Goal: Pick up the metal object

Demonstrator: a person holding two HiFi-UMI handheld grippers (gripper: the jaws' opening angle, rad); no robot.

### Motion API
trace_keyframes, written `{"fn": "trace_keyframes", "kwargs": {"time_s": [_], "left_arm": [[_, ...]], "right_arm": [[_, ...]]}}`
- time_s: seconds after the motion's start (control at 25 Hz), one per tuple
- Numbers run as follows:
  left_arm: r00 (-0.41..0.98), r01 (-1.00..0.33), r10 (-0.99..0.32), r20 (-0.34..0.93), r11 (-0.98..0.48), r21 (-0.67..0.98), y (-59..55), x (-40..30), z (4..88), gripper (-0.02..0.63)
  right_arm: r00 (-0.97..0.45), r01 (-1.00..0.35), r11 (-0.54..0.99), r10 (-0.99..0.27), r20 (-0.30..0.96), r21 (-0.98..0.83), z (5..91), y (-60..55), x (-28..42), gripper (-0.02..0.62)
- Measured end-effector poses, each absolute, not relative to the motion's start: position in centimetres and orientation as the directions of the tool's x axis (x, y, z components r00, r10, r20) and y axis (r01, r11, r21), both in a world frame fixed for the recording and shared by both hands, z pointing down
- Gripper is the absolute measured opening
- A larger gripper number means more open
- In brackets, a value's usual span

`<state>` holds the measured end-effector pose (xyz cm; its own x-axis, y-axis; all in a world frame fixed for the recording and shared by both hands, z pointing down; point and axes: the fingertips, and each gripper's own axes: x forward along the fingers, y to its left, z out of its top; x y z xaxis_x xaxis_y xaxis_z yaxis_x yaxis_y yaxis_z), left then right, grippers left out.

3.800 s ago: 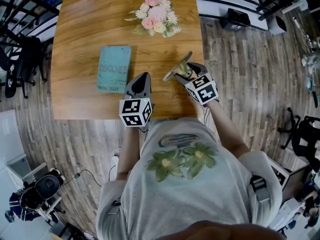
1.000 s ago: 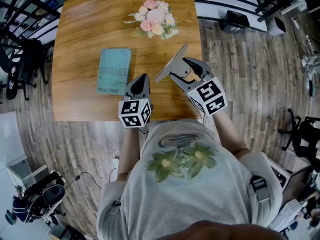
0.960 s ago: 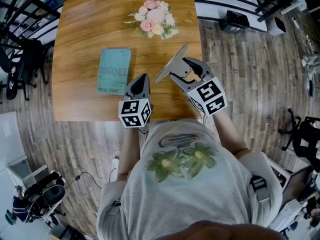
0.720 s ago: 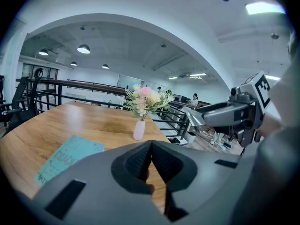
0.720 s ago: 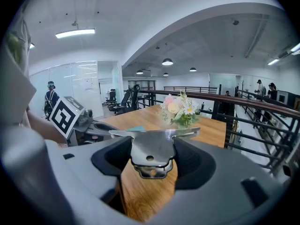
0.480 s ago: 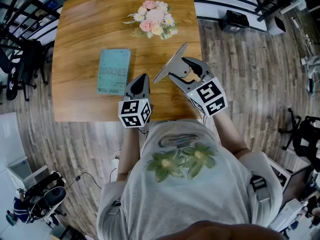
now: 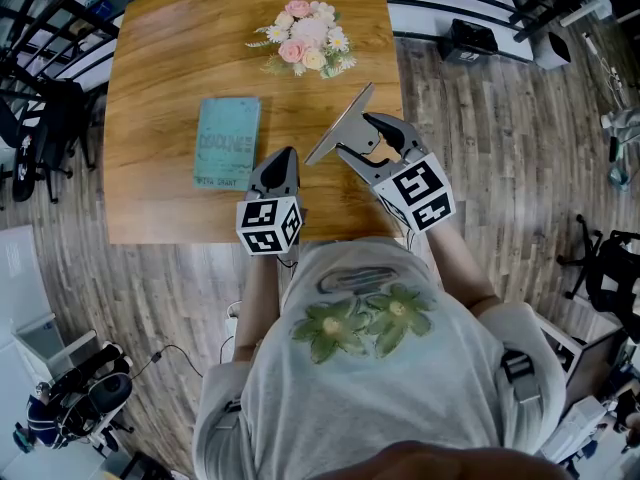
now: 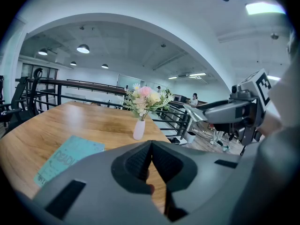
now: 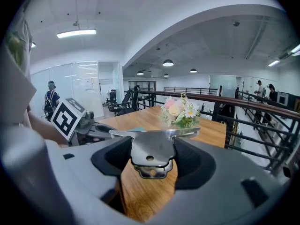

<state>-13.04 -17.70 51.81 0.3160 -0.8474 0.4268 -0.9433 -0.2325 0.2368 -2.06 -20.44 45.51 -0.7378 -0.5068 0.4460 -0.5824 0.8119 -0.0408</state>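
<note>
1. My right gripper (image 9: 150, 159) is clamped on the metal bracket (image 9: 151, 142). Its tab sits between the jaws, and its flat bar runs crosswise at the tips.
2. My left gripper (image 8: 151, 161) is closed on nothing, near the table's (image 7: 160, 68) front edge.
3. Progress: the bracket appears held clear above the table, right of the book (image 7: 228, 140). I judge the pickup essentially done.

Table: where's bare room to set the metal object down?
Bare: table left of the book out to its edge; far-left corner beside the flowers; band between flowers and book. Crowded: near edge, with left gripper and right gripper holding the metal object.
</note>
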Motion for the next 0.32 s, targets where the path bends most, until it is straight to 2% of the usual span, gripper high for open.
{"fn": "trace_keyframes", "kwargs": {"time_s": [0.32], "left_arm": [[0.321,-0.942,-0.845,0.427,-0.237,0.239,-17.72,-12.96,51.78,0.011]], "right_arm": [[-0.739,-0.582,0.812,-0.505,0.447,-0.044,45.33,-20.41,-2.19,0.29]]}}
